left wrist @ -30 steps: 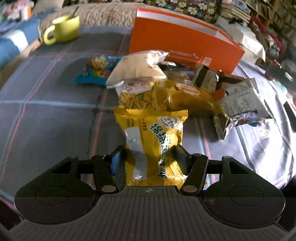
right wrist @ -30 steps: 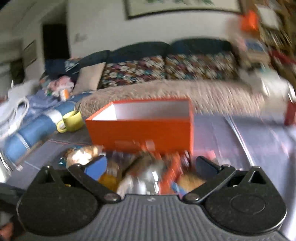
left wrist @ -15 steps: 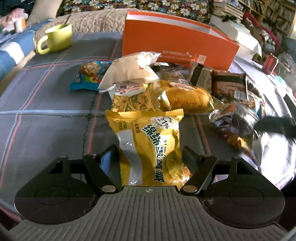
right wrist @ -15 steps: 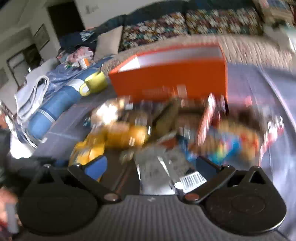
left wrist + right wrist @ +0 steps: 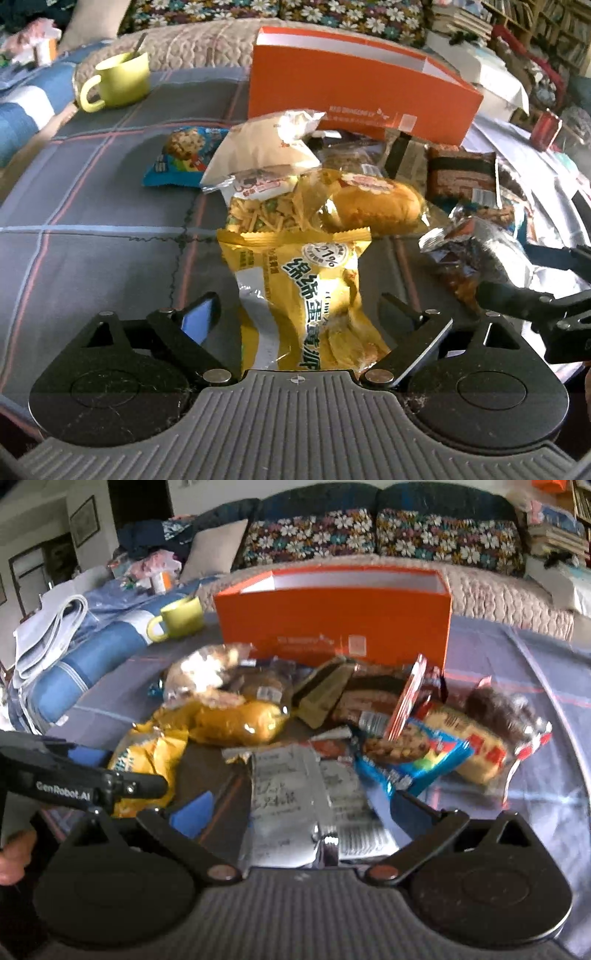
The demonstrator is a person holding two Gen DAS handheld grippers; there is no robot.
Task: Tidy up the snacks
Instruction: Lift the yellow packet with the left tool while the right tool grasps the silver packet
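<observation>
Your left gripper (image 5: 297,314) is sitting released, fingers spread either side of the crinkly yellow foil snack packet (image 5: 306,295), not touching it. Your right gripper (image 5: 299,808) is hovering wide apart over the flat silver foil packet (image 5: 295,794). Both packets are lying at the near edge of the snack pile on the grey plaid tablecloth (image 5: 92,229), with the open orange cardboard box (image 5: 354,85) standing at the far side.

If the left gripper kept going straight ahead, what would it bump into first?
The left gripper is open, with the yellow plastic snack packet already lying between its fingers, so it would probably meet that packet first. The clear bag of yellow snack sticks lies just beyond.
</observation>
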